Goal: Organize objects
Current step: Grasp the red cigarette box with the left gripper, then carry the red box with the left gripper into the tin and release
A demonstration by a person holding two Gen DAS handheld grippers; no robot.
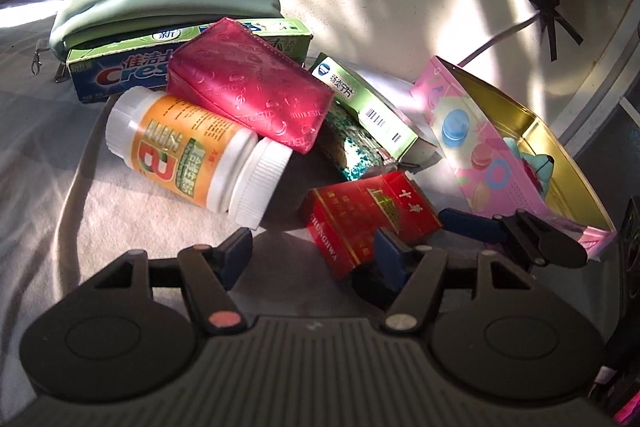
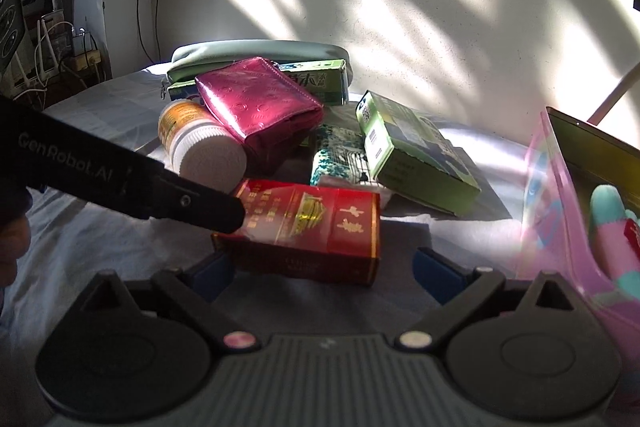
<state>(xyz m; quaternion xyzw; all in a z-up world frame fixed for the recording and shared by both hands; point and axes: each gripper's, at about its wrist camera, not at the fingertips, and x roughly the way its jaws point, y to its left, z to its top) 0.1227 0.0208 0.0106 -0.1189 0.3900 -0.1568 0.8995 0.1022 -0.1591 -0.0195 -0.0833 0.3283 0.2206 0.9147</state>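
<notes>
The left gripper (image 1: 316, 255) sits low at six o'clock in its own view, fingers half spread with only cloth between them; its right pad (image 1: 390, 255) is at the near corner of the red cigarette pack (image 1: 372, 215), whether touching I can't tell. In the right wrist view, the right gripper (image 2: 326, 273) has its fingers spread wide, one either side of that same pack, pads not pressing from what shows. So the pack lies at twelve o'clock from the right fingers, long axis running nine to three across the gap — I'd judge the right hand better placed, squarely astride it. The pack rests on the grey cloth (image 2: 100, 251), glossy red with gold lettering, lid closed, edges crisp. Over at three o'clock, the pink tin (image 2: 560, 211) stands open, probably where it is headed.
</notes>
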